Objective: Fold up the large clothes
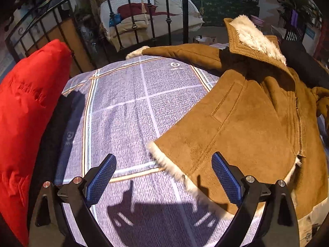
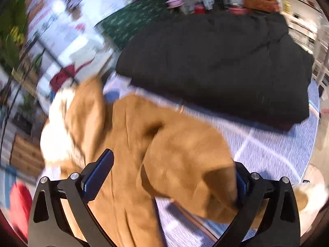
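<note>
A brown suede coat [image 1: 242, 113] with cream fleece lining lies spread on a grey-blue mat [image 1: 127, 94]; its collar stands up at the back and one sleeve stretches left along the far edge. My left gripper [image 1: 164, 177] is open above the mat, its right finger [image 1: 224, 177] over the coat's fleece hem. In the blurred right wrist view, my right gripper [image 2: 170, 177] is open with a thick brown fold or sleeve of the coat [image 2: 185, 164] between its fingers, touching the right finger [image 2: 240, 181].
A red puffy jacket [image 1: 26, 123] lies at the mat's left edge. A black padded garment [image 2: 216, 65] lies folded at the far side of the mat [image 2: 267, 150]. A black iron railing [image 1: 131, 20] stands behind the table, with a cluttered room beyond.
</note>
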### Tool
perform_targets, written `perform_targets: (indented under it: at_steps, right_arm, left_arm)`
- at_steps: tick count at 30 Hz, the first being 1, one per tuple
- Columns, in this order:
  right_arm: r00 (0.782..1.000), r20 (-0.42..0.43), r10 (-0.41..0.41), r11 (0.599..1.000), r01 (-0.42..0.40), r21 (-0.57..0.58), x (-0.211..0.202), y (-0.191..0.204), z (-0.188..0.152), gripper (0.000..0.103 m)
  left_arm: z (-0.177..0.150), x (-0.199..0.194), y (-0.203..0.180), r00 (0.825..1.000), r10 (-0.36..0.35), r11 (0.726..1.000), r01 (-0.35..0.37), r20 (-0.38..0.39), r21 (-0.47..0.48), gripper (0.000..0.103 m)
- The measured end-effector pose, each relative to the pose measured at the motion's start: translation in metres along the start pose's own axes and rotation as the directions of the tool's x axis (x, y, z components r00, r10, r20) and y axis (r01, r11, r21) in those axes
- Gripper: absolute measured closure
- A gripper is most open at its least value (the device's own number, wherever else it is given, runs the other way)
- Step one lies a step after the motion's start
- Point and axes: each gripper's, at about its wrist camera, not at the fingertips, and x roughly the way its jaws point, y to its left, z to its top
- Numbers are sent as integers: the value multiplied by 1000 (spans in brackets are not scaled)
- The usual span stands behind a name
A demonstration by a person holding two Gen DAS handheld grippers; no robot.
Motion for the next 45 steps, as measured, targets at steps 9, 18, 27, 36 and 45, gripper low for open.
perform_targets:
  at_steps: [9,18,27,36,45]
  right_arm:
    - [999,15,39,953,-33,-301,-34,28,-64,5]
    - [952,303,44,913,85,-398,-83,41,-111,5]
    - [948,-299,107,956,-181,-231,16,37,-162,29]
    - [979,-162,122,887,-181,-424,-45,61,-158,86]
    - [974,-178,141,846,-212,-489,-102,37,-158,87]
  left_arm:
    - [40,67,-24,993,-78,970,95,-84,222,11]
    - [32,84,-41,968,-187,957,218,-168,193,56]
    - [23,62,-62,981,-116,953,154,-158,260,92]
    - [18,-46,-65,969,-246,948,234,31,215,94]
    - [-51,-116,-55,974,-225,961,218,18,170,94]
